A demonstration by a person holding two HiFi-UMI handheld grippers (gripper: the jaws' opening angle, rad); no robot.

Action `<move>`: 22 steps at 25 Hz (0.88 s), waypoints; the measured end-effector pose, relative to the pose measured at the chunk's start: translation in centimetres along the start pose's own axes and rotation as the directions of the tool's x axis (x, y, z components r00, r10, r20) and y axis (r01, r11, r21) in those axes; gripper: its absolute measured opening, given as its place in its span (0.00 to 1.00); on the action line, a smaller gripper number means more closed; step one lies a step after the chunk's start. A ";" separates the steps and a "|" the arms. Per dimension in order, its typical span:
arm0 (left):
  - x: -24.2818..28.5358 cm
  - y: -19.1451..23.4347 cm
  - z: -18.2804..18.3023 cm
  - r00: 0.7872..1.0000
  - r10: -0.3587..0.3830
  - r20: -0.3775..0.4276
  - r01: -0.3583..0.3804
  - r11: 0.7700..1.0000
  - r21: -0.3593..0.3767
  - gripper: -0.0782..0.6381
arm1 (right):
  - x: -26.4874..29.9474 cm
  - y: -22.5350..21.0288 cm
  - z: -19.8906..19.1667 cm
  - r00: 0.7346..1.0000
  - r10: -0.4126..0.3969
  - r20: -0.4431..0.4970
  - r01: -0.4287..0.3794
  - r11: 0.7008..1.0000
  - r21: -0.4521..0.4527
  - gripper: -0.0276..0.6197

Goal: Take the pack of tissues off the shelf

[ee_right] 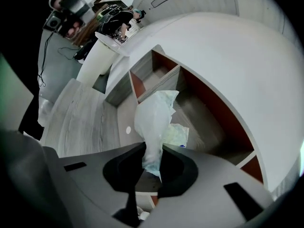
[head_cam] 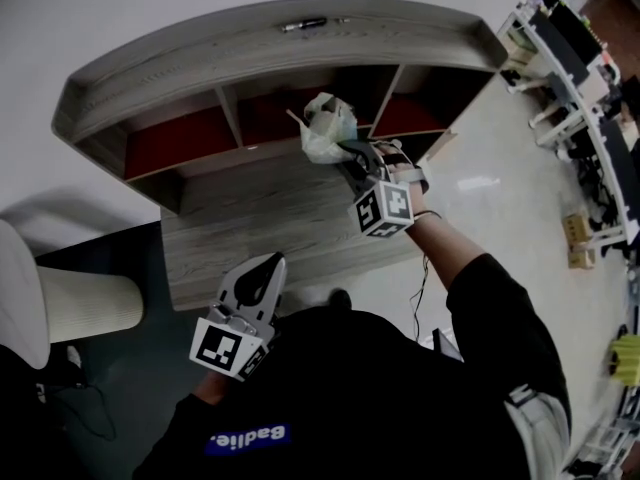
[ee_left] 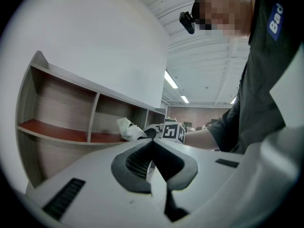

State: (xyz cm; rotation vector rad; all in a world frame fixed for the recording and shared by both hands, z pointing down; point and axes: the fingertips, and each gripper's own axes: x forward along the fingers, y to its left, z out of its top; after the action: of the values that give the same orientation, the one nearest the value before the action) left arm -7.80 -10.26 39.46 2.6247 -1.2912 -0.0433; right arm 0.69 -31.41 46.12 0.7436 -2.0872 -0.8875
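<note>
Empty left tongs (ee_left: 153,141) together; shelf (ee_left: 52,103) beyond

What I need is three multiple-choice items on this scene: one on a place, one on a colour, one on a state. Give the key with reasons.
1. Where is the pack of tissues?
A. Lying on the floor
B. Pinched in the right gripper, in front of the shelf
C. On top of the shelf

2. What colour are the compartment floors of the shelf?
A. Red
B. Blue
C. Yellow

3. What state is the left gripper in?
A. Shut on the pack
B. Wide open
C. Shut, with nothing in it

Key:
1 B, since the right gripper view shows the pack's wrapper squeezed between the jaws.
2 A, since the head view shows red strips inside the openings.
3 C, since the left gripper view shows the jaw tips meeting with nothing between them.
</note>
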 end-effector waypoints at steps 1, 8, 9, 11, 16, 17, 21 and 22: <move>0.1 0.0 0.0 1.000 -0.002 -0.001 0.002 1.000 0.000 0.11 | -0.6 0.0 0.4 1.000 -0.001 0.015 0.001 1.000 0.014 0.15; 0.7 -0.5 0.0 1.000 -0.029 0.001 0.029 1.000 0.012 0.11 | -3.8 0.9 3.7 0.992 0.020 0.126 -0.036 0.991 0.130 0.15; 0.7 -0.6 0.0 0.999 -0.032 0.001 0.032 0.999 0.010 0.11 | -4.2 1.1 4.1 0.990 0.022 0.141 -0.043 0.989 0.143 0.15; 0.9 -0.7 0.1 0.999 -0.036 0.004 0.036 0.999 0.010 0.11 | -5.1 1.4 4.8 0.985 0.025 0.171 -0.055 0.983 0.174 0.15; 1.1 -0.8 0.2 0.999 -0.039 -0.001 0.039 0.999 0.016 0.11 | -7.2 2.3 6.2 0.968 0.054 0.246 -0.116 0.962 0.246 0.15; 1.1 -0.8 0.1 0.999 -0.040 0.000 0.040 0.999 0.016 0.11 | -7.6 2.5 6.5 0.963 0.062 0.261 -0.133 0.955 0.264 0.15; 1.1 -0.7 0.3 0.999 -0.032 0.003 0.032 0.999 0.023 0.11 | -8.9 3.0 7.4 0.942 0.089 0.323 -0.208 0.912 0.355 0.15; 1.1 -0.7 0.3 0.999 -0.032 0.005 0.032 0.999 0.022 0.11 | -9.2 3.1 7.6 0.935 0.093 0.343 -0.228 0.897 0.378 0.15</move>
State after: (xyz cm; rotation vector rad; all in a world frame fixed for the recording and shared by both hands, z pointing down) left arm -6.61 -10.73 39.06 2.6652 -1.2588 -0.0419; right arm -0.91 -20.22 41.17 0.6539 -2.6313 -0.4953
